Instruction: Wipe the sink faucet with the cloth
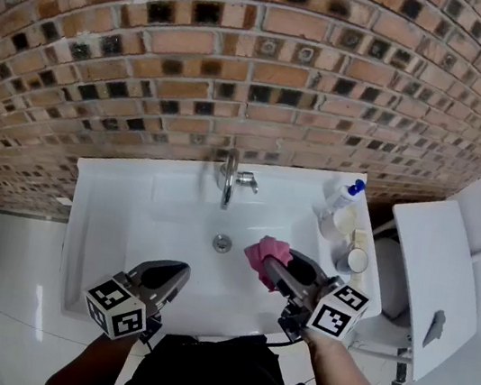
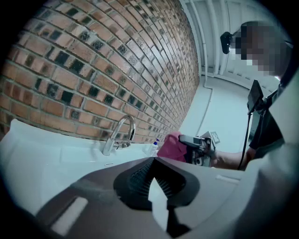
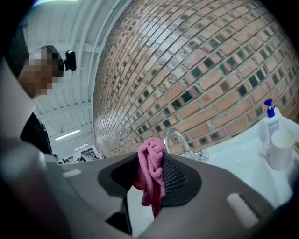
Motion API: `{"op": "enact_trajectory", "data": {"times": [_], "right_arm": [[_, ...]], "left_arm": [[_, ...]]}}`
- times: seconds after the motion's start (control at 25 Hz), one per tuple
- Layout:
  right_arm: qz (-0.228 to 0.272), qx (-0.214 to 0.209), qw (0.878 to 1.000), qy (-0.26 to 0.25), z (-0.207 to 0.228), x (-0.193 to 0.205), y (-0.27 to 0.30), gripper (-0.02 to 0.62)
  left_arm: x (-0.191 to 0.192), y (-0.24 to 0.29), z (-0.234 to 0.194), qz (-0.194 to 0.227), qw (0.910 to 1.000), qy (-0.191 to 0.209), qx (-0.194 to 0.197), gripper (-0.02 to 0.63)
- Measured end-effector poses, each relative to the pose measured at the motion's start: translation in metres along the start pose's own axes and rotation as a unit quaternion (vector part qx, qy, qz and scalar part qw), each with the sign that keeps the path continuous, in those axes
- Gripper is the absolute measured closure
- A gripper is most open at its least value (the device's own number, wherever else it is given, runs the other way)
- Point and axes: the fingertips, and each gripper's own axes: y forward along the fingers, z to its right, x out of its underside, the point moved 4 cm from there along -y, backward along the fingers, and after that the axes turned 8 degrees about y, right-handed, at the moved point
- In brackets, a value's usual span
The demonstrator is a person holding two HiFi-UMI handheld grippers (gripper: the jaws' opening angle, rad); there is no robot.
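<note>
The chrome faucet rises from the back rim of the white sink, against the brick wall. My right gripper hovers over the basin's right half, shut on a bunched pink cloth that hangs from its jaws. In the right gripper view the cloth dangles between the pads, and the faucet stands just beyond it. My left gripper is above the basin's front left, shut and holding nothing. Its own view shows the faucet ahead and the cloth to the right.
A blue-capped spray bottle and a white cup stand on the sink's right ledge. The drain sits mid-basin. A white panel and a toilet lie to the right, and the brick wall closes the back.
</note>
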Motion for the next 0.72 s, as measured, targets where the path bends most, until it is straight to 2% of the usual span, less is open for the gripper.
{"op": "enact_trajectory", "data": {"times": [0.2,0.36,0.48,0.72], "right_arm": [[0.038,0.022,0.999,-0.005,0.061,-0.047,0.005,0.457],[0.076,0.039,0.996,0.022,0.125,-0.067,0.018,0.457],[0.077,0.046,0.994,0.059,0.171,-0.063,0.038,0.457],[0.042,0.065,0.989,0.130,0.238,-0.033,0.091,0.457]], "left_arm": [[-0.006,0.017,-0.005,0.005,0.9993,-0.006,-0.036,0.600],[-0.010,0.029,-0.008,0.002,0.9974,-0.012,-0.070,0.600],[-0.009,0.041,-0.005,-0.005,0.9964,-0.015,-0.083,0.600],[0.004,0.053,0.003,-0.027,0.9912,-0.052,-0.118,0.600]]}}
